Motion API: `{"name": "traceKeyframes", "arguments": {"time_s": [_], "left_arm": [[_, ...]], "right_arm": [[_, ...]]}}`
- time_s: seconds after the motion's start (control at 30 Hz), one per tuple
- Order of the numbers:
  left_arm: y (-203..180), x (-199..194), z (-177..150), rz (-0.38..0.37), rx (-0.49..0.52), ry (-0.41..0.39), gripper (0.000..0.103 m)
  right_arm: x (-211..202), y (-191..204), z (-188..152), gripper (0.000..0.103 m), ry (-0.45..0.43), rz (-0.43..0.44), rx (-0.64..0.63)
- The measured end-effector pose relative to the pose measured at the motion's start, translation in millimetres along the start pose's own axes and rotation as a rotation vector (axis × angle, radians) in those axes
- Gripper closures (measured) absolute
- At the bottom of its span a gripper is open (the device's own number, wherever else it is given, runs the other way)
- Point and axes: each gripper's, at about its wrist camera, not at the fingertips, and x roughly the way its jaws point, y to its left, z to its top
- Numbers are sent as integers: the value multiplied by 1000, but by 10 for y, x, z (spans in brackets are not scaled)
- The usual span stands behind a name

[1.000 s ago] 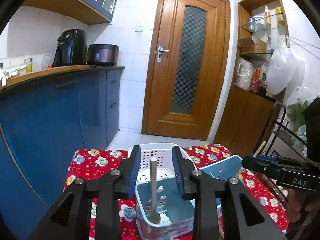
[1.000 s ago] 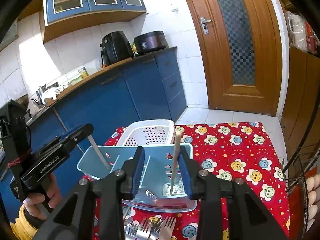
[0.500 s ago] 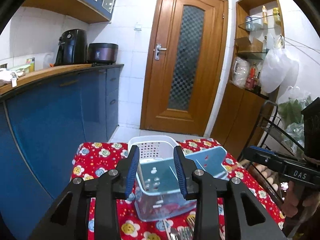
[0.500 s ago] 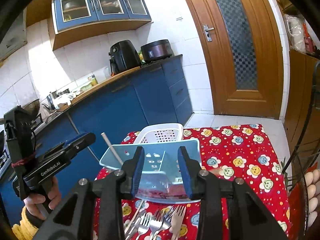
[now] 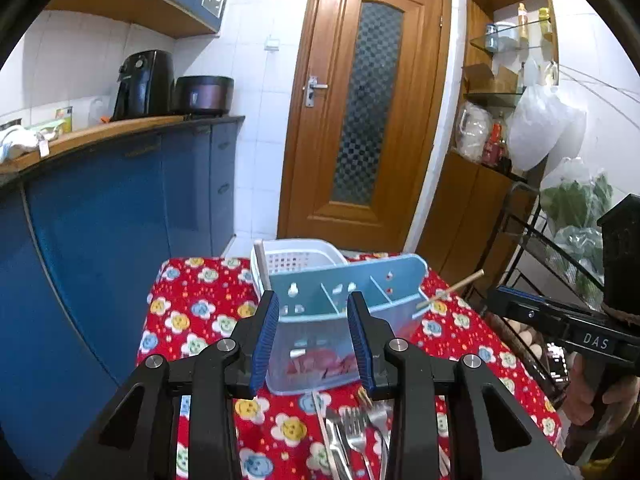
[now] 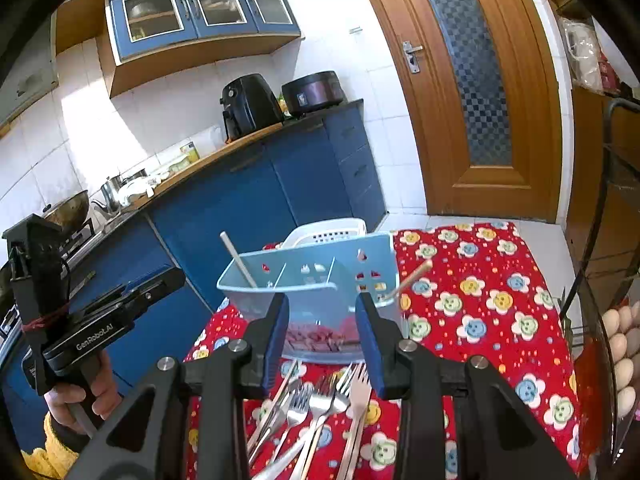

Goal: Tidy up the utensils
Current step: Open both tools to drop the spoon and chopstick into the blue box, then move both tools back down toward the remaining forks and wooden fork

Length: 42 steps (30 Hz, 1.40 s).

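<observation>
Left tongs [image 5: 314, 336] released, jaws apart, nothing between the pads; right tongs [image 6: 322, 334] likewise parted and empty. Just beyond both, a loose pile of forks [image 6: 320, 400] lies on the table [image 6: 480, 280] under a red flowered cloth; the right wrist view shows the whole heap with several tines, the left wrist view only a few forks [image 5: 356, 428] at 6 o'clock between the fingers. Behind the pile stands the blue utensil caddy [image 5: 344, 296] with dividers, on a clear base. One light stick [image 5: 262, 268] leans up from its 9 o'clock end, a second stick [image 5: 452, 289] pokes out toward 3 o'clock; right wrist view shows the same first stick [image 6: 239, 260] and second stick [image 6: 410, 278] in the end compartments of the caddy [image 6: 312, 276]. White perforated basket [image 5: 298, 258] touches or sits just behind the caddy at 12 o'clock. Only the left view shows the other handle marked DAS at 3 o'clock and a wire rack with greens; only the right view shows the other handle marked GenRobot.AI at 9 o'clock, held by a hand [image 6: 82, 400] in a yellow sleeve, plus eggs at 3 o'clock. Farther: blue cabinets [image 6: 248, 200], wooden worktop with black air fryer [image 5: 144, 84] and cooker, white tiles, wooden door [image 5: 368, 112] at 12 o'clock.
</observation>
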Motion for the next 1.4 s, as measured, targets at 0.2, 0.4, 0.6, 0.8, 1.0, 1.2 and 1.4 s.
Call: {"name": "traceKeyframes", "arguments": {"time_s": [0.2, 0.4, 0.6, 0.8, 1.0, 1.2, 1.4], "left_arm": [[29, -39, -152, -5, -31, 39, 67], [68, -10, -322, 3, -55, 91, 67], [96, 57, -495, 5, -76, 142, 67], [107, 193, -692, 11, -95, 207, 67], [68, 356, -844, 7, -90, 272, 67], [68, 605, -973, 3, -101, 344, 67], [81, 938, -1042, 18, -115, 410, 67]], "right_arm": [[-65, -2, -145, 66, 19, 3, 16], [-57, -49, -312, 65, 55, 1, 45], [-28, -115, -483, 65, 92, -2, 77], [26, -200, -637, 65, 130, -15, 104], [76, -290, -767, 65, 171, -26, 130], [122, -345, -874, 65, 199, -27, 150], [165, -406, -951, 65, 215, -27, 171]]}}
